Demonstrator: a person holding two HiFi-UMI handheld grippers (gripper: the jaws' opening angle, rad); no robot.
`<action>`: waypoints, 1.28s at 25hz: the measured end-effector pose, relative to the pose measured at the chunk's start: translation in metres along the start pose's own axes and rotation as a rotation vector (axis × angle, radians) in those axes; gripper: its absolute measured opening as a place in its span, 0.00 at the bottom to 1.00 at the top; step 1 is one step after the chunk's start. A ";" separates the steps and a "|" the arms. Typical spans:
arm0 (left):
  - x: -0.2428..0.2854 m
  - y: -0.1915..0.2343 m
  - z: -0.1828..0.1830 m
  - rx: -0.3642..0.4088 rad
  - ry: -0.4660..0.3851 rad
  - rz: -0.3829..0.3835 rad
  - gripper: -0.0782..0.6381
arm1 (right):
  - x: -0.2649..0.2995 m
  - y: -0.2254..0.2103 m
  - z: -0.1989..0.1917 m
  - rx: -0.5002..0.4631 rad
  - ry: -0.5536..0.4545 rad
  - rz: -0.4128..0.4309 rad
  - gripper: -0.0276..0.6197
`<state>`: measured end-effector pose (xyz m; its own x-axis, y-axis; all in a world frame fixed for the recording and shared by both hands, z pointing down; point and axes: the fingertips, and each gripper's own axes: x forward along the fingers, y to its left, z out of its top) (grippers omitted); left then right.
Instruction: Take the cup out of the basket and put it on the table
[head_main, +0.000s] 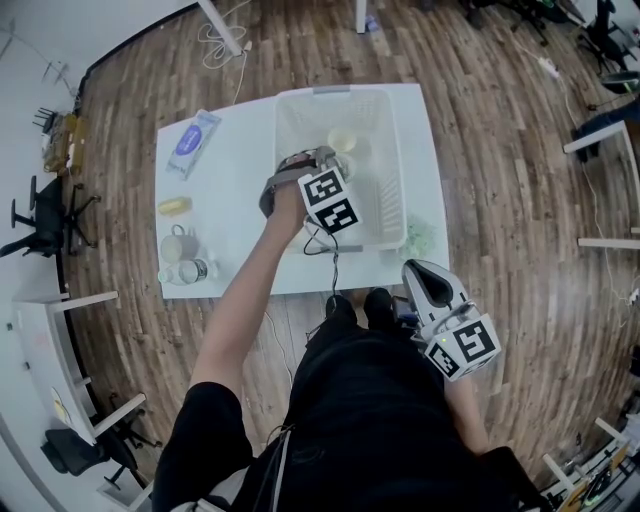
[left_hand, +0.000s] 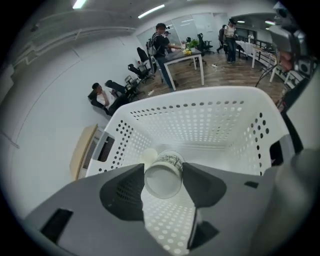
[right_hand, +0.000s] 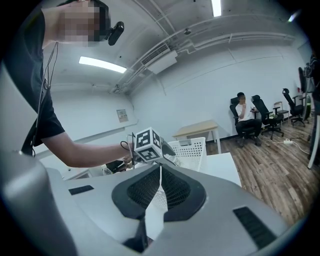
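Right down by the person's waist, the right gripper (right_hand: 159, 169) hangs off the near edge of the table (head_main: 240, 170), its fingers (right_hand: 176, 187) clenched flat against each other with nothing caught between them. Out over the table, the action is with the left gripper (left_hand: 163, 174): its jaws stand wide, and both dark pads (left_hand: 126, 192) press on the sides of a pale cup (left_hand: 161, 186) with a dark printed band, which they clamp end-on to the camera. That is a firm grasp on the cup, one pad on each flank. The cup sits inside the outline of the white perforated basket (left_hand: 210, 117), and the dotted floor shows beneath it; whether it has cleared the rim I cannot tell. Just behind the cup, on the basket floor, lies a pale round object (left_hand: 148, 155), too small to name. From the head view, the marker cube (head_main: 330, 200) on the left gripper rides over the basket's near-left part. Further left on the table, well apart from the basket, stand a mug (head_main: 178, 245) and a small tin (head_main: 193, 271), beyond them a yellow item (head_main: 175, 206), then a blue-and-white packet (head_main: 192, 142). A greenish bundle (head_main: 421, 237) lies just beside the basket's right wall.
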<state>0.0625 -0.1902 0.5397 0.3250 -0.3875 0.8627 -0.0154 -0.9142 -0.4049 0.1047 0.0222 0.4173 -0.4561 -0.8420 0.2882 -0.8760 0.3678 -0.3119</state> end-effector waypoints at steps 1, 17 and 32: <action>-0.008 0.002 0.002 -0.017 -0.025 0.009 0.45 | 0.001 0.002 0.001 -0.004 0.000 0.004 0.08; -0.132 -0.002 -0.006 -0.278 -0.405 0.230 0.45 | 0.026 0.036 0.009 -0.085 0.015 0.093 0.08; -0.214 -0.025 -0.055 -0.611 -0.711 0.345 0.45 | 0.068 0.062 0.032 -0.154 -0.007 0.161 0.08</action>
<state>-0.0587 -0.0910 0.3816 0.6984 -0.6652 0.2643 -0.6345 -0.7462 -0.2016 0.0246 -0.0250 0.3888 -0.5913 -0.7702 0.2392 -0.8059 0.5531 -0.2112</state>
